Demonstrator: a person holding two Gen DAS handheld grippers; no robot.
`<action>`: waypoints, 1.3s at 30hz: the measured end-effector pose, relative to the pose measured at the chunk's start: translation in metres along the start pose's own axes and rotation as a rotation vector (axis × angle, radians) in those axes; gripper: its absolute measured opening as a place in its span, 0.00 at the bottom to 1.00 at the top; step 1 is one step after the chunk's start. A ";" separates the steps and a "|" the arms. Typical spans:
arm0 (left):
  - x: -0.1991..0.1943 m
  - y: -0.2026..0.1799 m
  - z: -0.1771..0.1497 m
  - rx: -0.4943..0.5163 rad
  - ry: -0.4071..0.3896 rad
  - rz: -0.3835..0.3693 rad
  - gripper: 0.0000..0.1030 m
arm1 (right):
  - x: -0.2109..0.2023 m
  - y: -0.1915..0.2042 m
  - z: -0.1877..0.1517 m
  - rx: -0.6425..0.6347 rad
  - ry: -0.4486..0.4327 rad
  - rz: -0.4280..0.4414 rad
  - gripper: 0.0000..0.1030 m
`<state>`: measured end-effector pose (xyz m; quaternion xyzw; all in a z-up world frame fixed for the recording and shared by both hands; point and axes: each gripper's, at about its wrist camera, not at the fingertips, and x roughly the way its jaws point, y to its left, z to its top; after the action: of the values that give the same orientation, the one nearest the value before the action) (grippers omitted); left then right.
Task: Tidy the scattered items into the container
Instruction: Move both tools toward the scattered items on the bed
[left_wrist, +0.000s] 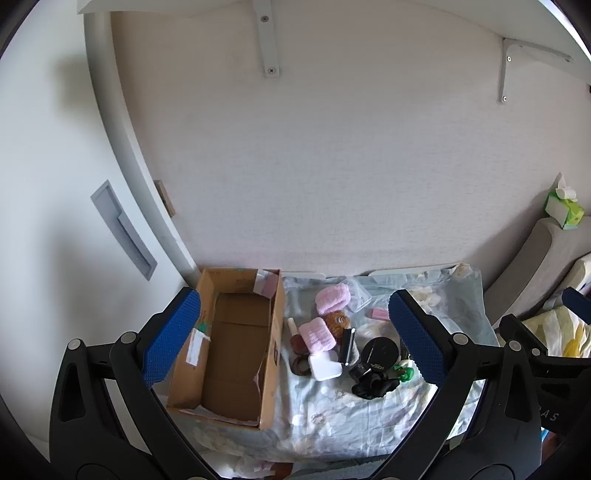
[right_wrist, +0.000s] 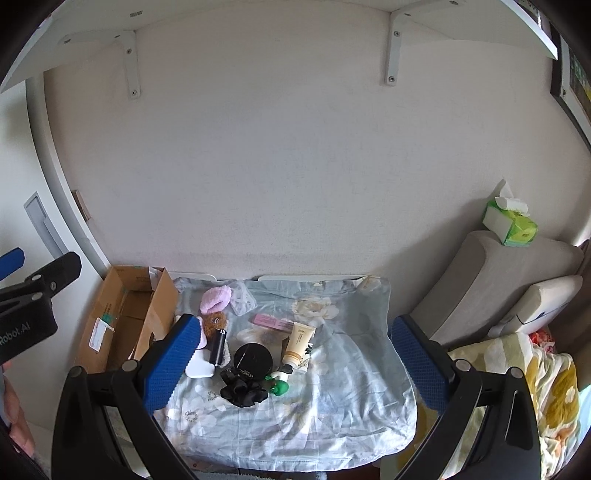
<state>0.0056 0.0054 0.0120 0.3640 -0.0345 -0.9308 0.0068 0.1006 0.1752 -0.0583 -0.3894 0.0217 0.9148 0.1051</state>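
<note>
An open cardboard box stands on the left of a table under a pale floral cloth, and it looks empty. Right of it lies a heap of small items: pink fluffy pieces, a brown scrunchie, a black round compact, a black scrunchie, a white case, a cream tube and a green toy. My left gripper hovers open above box and heap. My right gripper hangs open over the heap, holding nothing.
A wall rises right behind the table, with shelf brackets high up. Grey cushions and a green tissue pack stand at the right, above a yellow flowered blanket. A white door lies left.
</note>
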 end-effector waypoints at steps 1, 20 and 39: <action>0.000 0.000 0.000 -0.001 0.002 0.001 0.99 | 0.000 0.000 0.000 0.000 0.002 0.002 1.00; 0.004 0.002 0.001 0.004 -0.004 0.015 0.99 | 0.002 -0.004 0.000 0.019 -0.018 0.025 1.00; 0.029 0.007 -0.003 -0.043 0.045 0.029 0.99 | 0.030 -0.040 -0.006 0.080 0.040 -0.041 1.00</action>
<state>-0.0133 -0.0029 -0.0093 0.3841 -0.0196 -0.9226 0.0292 0.0931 0.2193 -0.0824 -0.4035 0.0521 0.9029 0.1388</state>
